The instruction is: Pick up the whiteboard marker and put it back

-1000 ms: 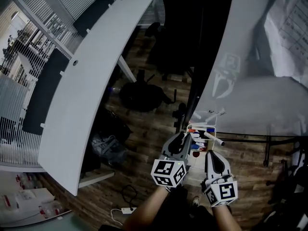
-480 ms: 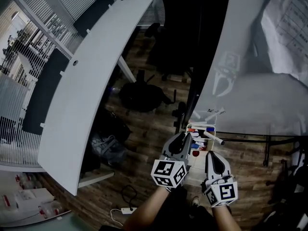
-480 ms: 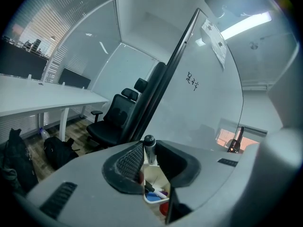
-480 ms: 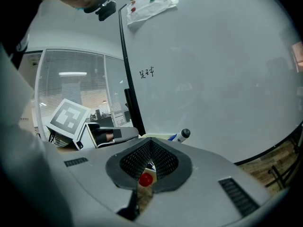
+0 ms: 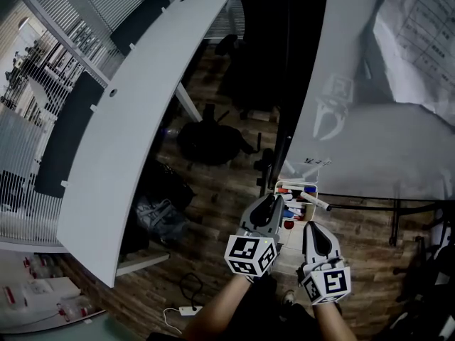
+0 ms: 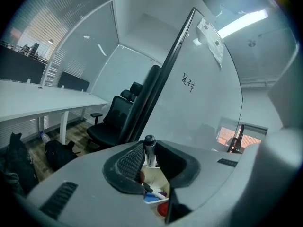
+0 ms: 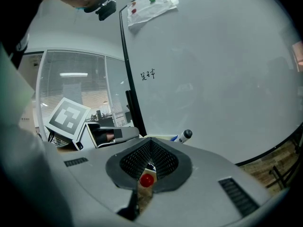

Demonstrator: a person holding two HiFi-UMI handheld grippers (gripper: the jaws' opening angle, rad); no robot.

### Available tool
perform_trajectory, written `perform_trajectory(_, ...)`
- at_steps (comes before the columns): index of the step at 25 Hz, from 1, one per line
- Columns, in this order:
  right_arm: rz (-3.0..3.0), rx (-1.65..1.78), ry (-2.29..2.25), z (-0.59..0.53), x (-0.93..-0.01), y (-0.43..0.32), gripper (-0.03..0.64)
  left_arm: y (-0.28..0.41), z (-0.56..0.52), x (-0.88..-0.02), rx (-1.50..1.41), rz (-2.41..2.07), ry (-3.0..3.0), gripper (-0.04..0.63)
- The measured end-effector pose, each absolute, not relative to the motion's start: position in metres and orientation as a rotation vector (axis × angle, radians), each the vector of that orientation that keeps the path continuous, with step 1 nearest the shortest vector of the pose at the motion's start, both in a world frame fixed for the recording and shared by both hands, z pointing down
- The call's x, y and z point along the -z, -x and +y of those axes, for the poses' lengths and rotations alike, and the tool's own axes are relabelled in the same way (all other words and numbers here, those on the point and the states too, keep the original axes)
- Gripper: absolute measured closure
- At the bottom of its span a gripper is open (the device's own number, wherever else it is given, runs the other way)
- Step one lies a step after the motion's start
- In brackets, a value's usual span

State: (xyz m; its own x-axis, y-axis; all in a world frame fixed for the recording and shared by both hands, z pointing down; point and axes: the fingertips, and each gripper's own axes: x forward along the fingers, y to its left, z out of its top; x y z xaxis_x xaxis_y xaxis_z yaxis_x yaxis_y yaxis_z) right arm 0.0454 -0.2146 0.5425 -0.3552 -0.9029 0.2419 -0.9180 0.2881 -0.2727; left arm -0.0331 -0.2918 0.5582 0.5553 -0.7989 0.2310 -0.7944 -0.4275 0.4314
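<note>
Grey left hand-held gripper (image 6: pixel 149 161): jaws partly apart, just been closing; marker shows in the gap, apparently not pinched.
Right hand-held gripper (image 7: pixel 150 145): jaws together, empty, just beside the tray.
White black-capped whiteboard marker (image 6: pixel 149 148): leaning out of the cream pen tray (image 6: pixel 154 179).
Handling: probably light, stiff, slick; pinch mid-barrel.

The whiteboard (image 5: pixel 370 148) was smooth, glossy white. The floor (image 5: pixel 227 190) was dull wood plank. The desk (image 5: pixel 135 112) looked smooth, matt white. The marker (image 5: pixel 314 202) was white plastic with a glossy dark cap.
</note>
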Motion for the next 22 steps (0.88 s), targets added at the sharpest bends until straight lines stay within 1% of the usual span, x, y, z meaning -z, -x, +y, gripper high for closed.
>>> perform_trajectory(22,-2.466,-0.56,-1.756,-0.194,-0.542,-0.054,0.604,0.039,-0.278,-0.544,0.009,-1.37,-2.316,0.517)
